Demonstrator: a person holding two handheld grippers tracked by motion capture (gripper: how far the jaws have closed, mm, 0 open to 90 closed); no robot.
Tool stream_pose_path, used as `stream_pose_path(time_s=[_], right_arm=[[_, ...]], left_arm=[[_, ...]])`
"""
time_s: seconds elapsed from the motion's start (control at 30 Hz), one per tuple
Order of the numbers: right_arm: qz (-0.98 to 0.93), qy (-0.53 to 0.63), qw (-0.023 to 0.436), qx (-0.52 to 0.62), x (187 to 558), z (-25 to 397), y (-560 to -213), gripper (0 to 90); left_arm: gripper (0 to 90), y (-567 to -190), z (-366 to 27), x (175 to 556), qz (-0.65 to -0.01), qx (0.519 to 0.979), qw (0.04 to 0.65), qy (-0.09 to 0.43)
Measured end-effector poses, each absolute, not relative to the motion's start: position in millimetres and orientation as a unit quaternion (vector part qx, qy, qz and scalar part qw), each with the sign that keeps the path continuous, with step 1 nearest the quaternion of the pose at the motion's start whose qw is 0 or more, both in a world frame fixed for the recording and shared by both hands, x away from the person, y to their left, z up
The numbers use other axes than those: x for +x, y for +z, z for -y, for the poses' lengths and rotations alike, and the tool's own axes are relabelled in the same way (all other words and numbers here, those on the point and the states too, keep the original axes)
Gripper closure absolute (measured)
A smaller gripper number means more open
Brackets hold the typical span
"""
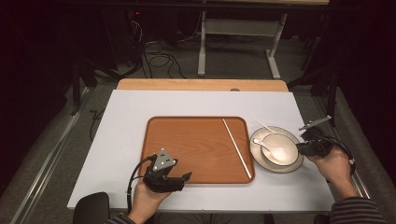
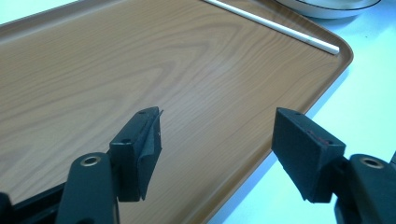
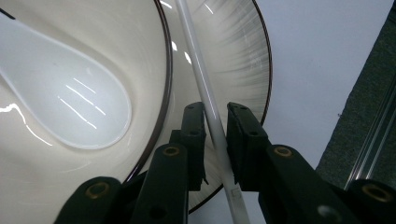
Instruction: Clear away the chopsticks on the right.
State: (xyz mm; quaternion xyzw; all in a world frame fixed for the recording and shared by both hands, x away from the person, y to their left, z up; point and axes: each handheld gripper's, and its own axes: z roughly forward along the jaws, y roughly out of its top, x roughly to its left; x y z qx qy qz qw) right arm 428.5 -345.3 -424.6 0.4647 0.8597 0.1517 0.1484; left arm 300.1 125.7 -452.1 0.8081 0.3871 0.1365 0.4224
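A wooden tray (image 1: 196, 144) lies mid-table with one white chopstick (image 1: 237, 148) along its right side. To its right a white bowl (image 1: 279, 148) holding a white spoon (image 1: 271, 150) sits on a plate (image 1: 254, 144). A second chopstick (image 1: 264, 125) slants across the plate behind the bowl. My right gripper (image 1: 299, 148) is shut on that chopstick's near end; in the right gripper view the chopstick (image 3: 198, 70) runs up from the right gripper (image 3: 215, 109) over the plate (image 3: 238, 56), beside the bowl (image 3: 140, 56) and spoon (image 3: 70, 98). My left gripper (image 1: 186, 179) hangs open over the tray's front edge, and the left gripper (image 2: 219, 135) holds nothing above the tray (image 2: 140, 60).
A white sheet (image 1: 121, 140) covers the table, with a wooden strip (image 1: 201, 84) showing at the far edge. Beyond it are floor cables (image 1: 159, 58) and a desk frame (image 1: 238, 28). The tray's chopstick (image 2: 275, 27) and the plate rim (image 2: 327, 7) show ahead of the left jaws.
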Motion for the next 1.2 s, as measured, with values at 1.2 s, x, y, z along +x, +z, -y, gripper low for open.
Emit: stream_pose_path(time_s=[1.2], right_arm=[[-0.871,0.235,0.225,0.369,360,273,-350,85.8]], left_arm=[[33.3,-449,-130,299,-0.388,0.803,0.43,0.143]])
